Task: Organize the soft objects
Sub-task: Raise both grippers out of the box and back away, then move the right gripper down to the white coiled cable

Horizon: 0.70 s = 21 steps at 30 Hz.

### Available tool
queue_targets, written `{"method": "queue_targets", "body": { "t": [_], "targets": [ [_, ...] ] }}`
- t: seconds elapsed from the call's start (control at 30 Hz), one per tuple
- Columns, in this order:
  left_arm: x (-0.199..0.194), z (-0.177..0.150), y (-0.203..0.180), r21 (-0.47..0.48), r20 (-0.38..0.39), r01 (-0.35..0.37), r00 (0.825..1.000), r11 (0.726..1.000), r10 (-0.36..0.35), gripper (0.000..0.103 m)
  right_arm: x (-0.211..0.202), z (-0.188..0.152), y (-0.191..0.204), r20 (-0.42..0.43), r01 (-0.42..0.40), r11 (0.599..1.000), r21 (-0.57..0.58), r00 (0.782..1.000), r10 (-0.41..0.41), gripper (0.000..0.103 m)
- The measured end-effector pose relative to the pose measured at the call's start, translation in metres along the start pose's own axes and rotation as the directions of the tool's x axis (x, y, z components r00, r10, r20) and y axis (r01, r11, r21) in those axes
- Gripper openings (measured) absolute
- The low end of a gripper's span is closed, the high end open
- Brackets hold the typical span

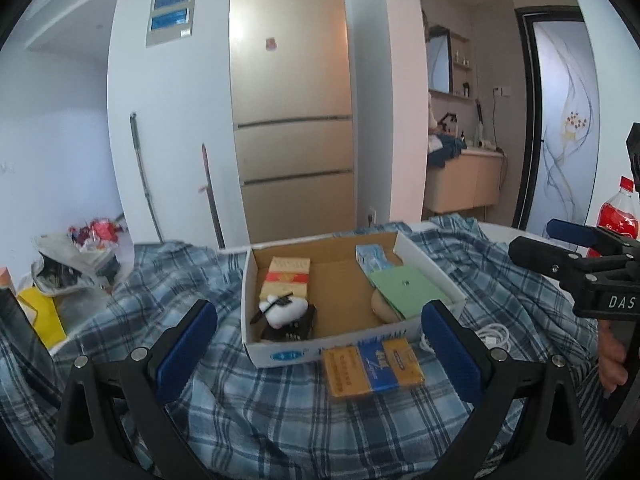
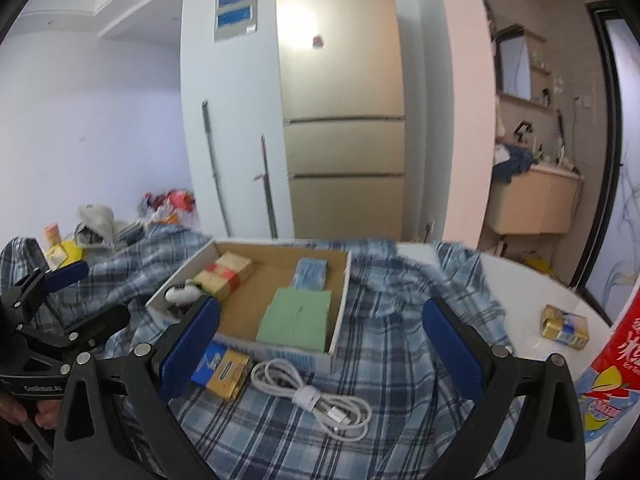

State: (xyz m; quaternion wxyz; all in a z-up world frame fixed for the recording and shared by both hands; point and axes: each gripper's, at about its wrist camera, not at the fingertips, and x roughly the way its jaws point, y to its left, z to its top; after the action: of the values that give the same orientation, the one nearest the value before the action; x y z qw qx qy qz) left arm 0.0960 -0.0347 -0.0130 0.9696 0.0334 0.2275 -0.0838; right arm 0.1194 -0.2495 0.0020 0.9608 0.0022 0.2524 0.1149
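Note:
A white cardboard box point(image 1: 424, 259) point(image 2: 340, 312) sits on a blue plaid cloth point(image 1: 260, 408) point(image 2: 392, 320). Inside it lie a white plush toy point(image 1: 282, 309) point(image 2: 182, 293), an orange-and-cream pack point(image 1: 286, 278) point(image 2: 226, 274), a blue tissue pack point(image 1: 372, 258) point(image 2: 312, 274), a green card point(image 1: 408, 290) point(image 2: 298, 316) and a beige round pad point(image 1: 382, 306). A yellow-and-blue pack point(image 1: 374, 366) point(image 2: 222, 368) lies just in front of the box. My left gripper point(image 1: 320, 356) is open, straddling that pack. My right gripper point(image 2: 320, 352) is open above a coiled white cable point(image 2: 312, 396) point(image 1: 494, 334).
A red drink bottle point(image 1: 618, 216) point(image 2: 612, 364) stands at the right. A small yellow pack point(image 2: 564, 326) lies on the white table point(image 2: 520, 280). Bags and clutter point(image 1: 76, 260) sit on the floor at left. A gold fridge point(image 1: 292, 120) stands behind.

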Motion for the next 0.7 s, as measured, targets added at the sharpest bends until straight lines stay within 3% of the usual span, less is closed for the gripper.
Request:
{"method": "queue_targets", "body": {
  "t": [0.27,0.33,0.5,0.7],
  "targets": [
    [0.006,-0.005,-0.005,0.016,-0.052,-0.008,0.999,1.0,0.009,0.103,0.018,-0.008,-0.001,-0.106,-0.025,1.0,0.004,0.994,0.025,0.1],
    [0.008,-0.005,-0.003,0.009,-0.061,-0.007,0.998,1.0,0.008,0.103,0.026,-0.011,0.0,-0.146,-0.038,0.999,-0.003,0.989,0.037,0.095],
    [0.013,-0.007,0.001,-0.016,-0.088,-0.004,0.996,1.0,0.003,0.103,0.052,-0.019,-0.006,-0.261,-0.086,0.995,0.042,0.961,0.094,0.08],
    [0.014,-0.008,0.003,-0.025,-0.089,-0.003,0.996,1.0,0.001,0.103,0.07,-0.03,-0.012,-0.363,-0.084,0.993,0.082,0.926,0.108,0.077]
  ]
}}
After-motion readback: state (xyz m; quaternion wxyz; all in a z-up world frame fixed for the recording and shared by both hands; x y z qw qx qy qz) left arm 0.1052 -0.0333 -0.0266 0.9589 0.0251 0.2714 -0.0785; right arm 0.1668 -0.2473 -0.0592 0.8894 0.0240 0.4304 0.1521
